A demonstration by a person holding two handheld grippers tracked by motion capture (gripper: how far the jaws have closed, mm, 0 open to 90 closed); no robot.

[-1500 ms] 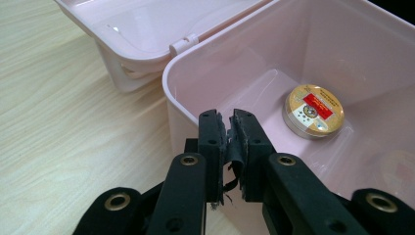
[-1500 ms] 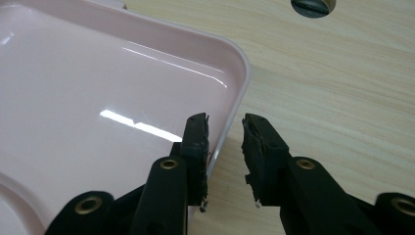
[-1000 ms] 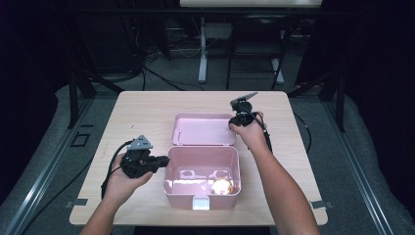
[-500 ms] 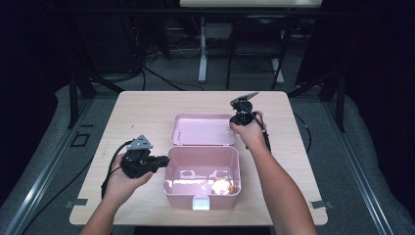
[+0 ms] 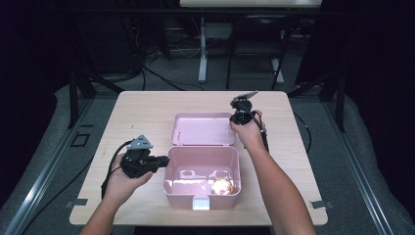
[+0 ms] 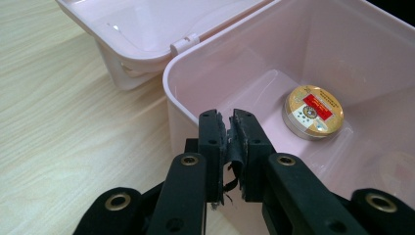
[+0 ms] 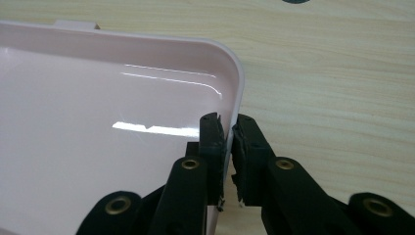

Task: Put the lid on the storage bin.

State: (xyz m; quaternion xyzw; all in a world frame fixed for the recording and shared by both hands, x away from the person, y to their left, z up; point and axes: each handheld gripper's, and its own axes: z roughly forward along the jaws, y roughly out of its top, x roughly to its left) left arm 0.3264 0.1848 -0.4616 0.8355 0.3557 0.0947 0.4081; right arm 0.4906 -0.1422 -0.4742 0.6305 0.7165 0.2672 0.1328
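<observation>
Pink box sits at lower centre of the high view, its lid laid flat behind. Right gripper, jaws just closing, pinches the lid's rim; left gripper clamps the box wall. A thin pinch (smooth plastic) could slip, dropping the lid.

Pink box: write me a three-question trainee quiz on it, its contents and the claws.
1. True or false: the lid of the pink box is shut.
2. What lies inside the box? A) a round gold tin B) a spoon C) nothing
3. Which claw grips the lid's edge, and which the box's wall?

Key: 1 false, the lid is open. 2 A. 3 The right claw is on the lid's edge, its jaws having just been closing on it; the left claw is on the box's wall.
</observation>
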